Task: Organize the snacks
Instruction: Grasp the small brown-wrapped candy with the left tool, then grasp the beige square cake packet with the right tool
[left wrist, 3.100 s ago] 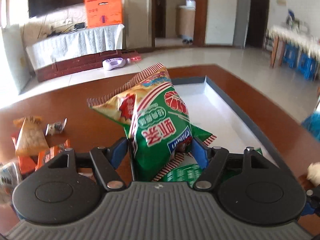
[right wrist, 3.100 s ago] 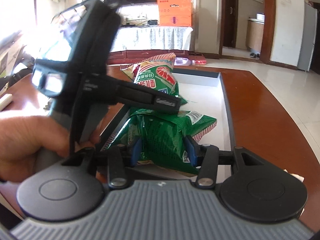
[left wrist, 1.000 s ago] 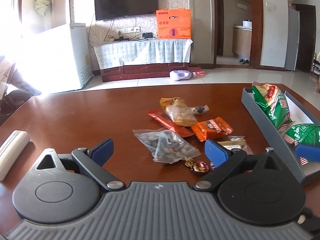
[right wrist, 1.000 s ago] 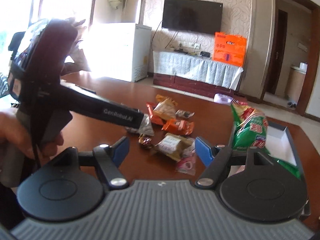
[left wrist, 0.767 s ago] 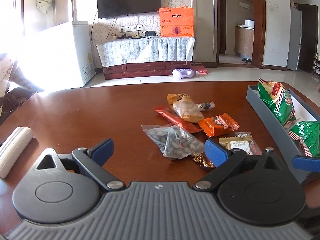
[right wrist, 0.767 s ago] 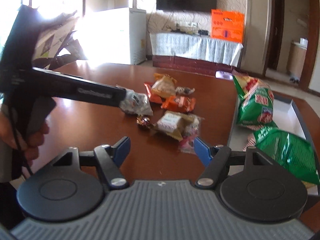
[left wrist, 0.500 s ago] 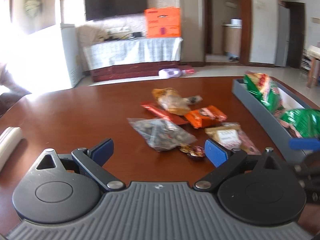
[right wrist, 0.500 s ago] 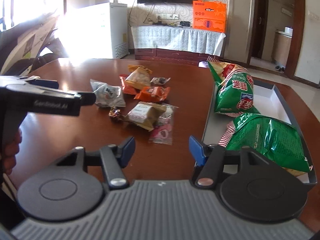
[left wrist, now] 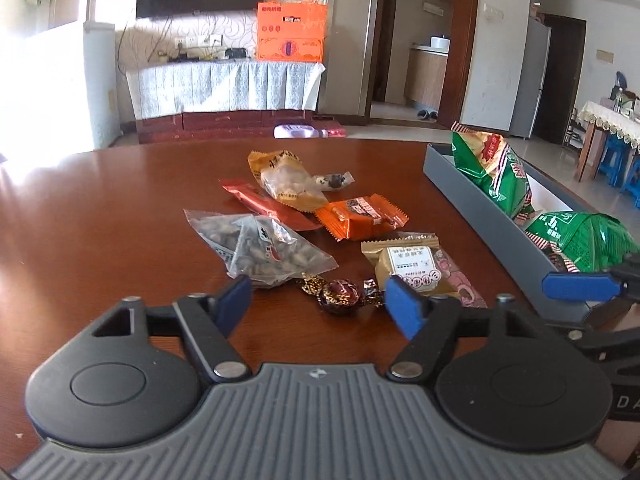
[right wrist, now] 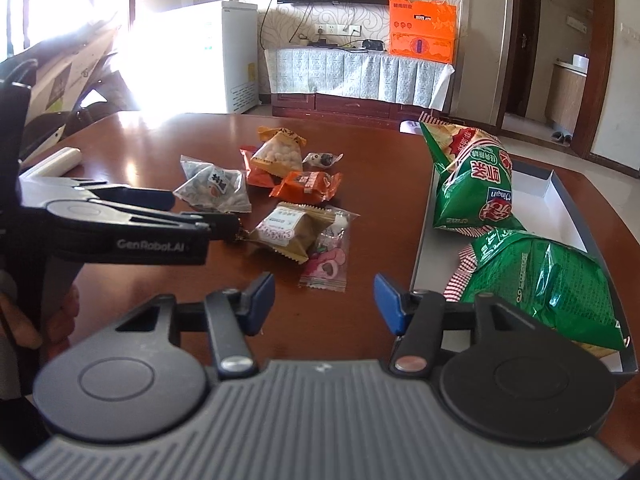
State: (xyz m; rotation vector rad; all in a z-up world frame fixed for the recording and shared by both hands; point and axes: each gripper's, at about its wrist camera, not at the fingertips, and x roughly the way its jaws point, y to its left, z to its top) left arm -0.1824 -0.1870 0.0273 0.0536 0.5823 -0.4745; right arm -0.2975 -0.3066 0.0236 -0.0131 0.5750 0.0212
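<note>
My left gripper (left wrist: 320, 306) hangs low over the brown table, its jaws closing. A round foil candy (left wrist: 340, 294) lies between its fingertips, and the pads are clear of it. My right gripper (right wrist: 325, 306) is also closing with nothing between its fingers. A pink candy packet (right wrist: 326, 264) lies just ahead of it. The grey tray (right wrist: 420, 240) at the right holds two green chip bags (right wrist: 472, 184) (right wrist: 548, 280). In the right wrist view the left gripper (right wrist: 230, 226) reaches in from the left, and its tips hide the foil candy.
Loose snacks lie mid-table: a clear seed bag (left wrist: 260, 248), an orange wrapper (left wrist: 360, 216), a red bar (left wrist: 260, 200), a yellow nut bag (left wrist: 288, 180) and a gold pastry packet (left wrist: 408, 264). A white roll (right wrist: 52, 162) lies at the table's left edge.
Both grippers let go of the green chip bags, which now lie in the tray. The left gripper sank toward the foil candy. Both pairs of jaws have narrowed.
</note>
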